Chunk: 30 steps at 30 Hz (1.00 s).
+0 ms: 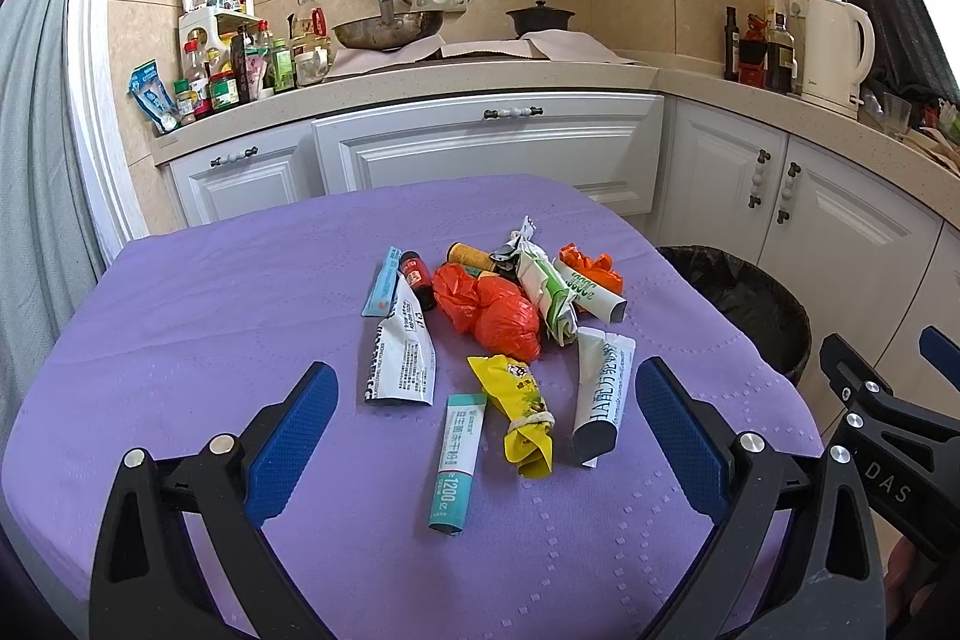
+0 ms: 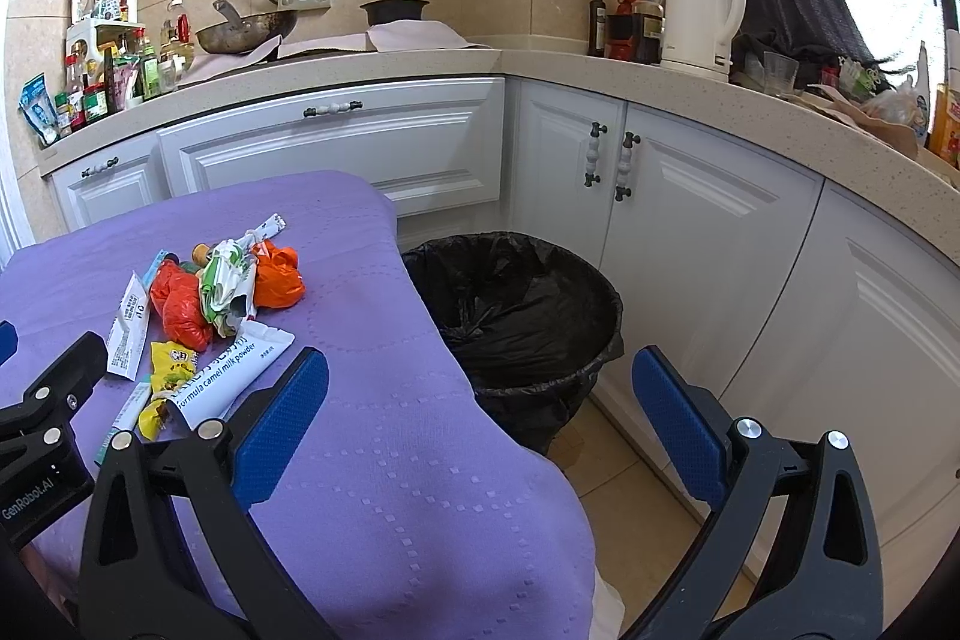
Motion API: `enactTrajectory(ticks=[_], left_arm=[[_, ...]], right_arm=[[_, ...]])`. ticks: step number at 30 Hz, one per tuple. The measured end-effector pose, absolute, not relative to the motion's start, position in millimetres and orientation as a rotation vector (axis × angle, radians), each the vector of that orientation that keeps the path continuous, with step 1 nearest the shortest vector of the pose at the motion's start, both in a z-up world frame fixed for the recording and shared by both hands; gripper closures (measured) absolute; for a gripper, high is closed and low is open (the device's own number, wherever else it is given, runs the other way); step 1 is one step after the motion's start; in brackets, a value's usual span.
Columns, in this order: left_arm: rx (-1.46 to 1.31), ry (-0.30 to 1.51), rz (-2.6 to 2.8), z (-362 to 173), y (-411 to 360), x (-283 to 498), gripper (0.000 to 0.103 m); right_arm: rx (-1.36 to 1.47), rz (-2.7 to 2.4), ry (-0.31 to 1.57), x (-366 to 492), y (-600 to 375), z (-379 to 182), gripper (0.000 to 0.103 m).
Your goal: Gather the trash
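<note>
Left tongs: jaws apart, empty, over the near edge of the purple-clothed counter. Right tongs: jaws apart, empty, at the counter's right edge. Trash: teal-and-white sachet, knotted yellow wrapper, white milk-powder sachet, crumpled red plastic bag, heaped mid-counter. Likely light, limp, slippery; best pinched across the middle. Black-lined round bin: beside the right edge.
</note>
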<state>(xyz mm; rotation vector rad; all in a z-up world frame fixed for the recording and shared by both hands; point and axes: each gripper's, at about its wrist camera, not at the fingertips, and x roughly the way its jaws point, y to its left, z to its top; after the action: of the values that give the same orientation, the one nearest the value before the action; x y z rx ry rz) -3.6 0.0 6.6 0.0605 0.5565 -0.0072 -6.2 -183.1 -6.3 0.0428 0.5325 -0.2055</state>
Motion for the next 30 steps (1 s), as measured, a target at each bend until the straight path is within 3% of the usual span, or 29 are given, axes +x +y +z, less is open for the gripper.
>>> enactTrajectory(ticks=[30], left_arm=[[0.060, 0.561, -0.006, 1.3, 1.9, -3.1, 0.006]], right_arm=[[0.041, -0.206, 0.534, -6.2, -183.1, -6.2, 0.004]])
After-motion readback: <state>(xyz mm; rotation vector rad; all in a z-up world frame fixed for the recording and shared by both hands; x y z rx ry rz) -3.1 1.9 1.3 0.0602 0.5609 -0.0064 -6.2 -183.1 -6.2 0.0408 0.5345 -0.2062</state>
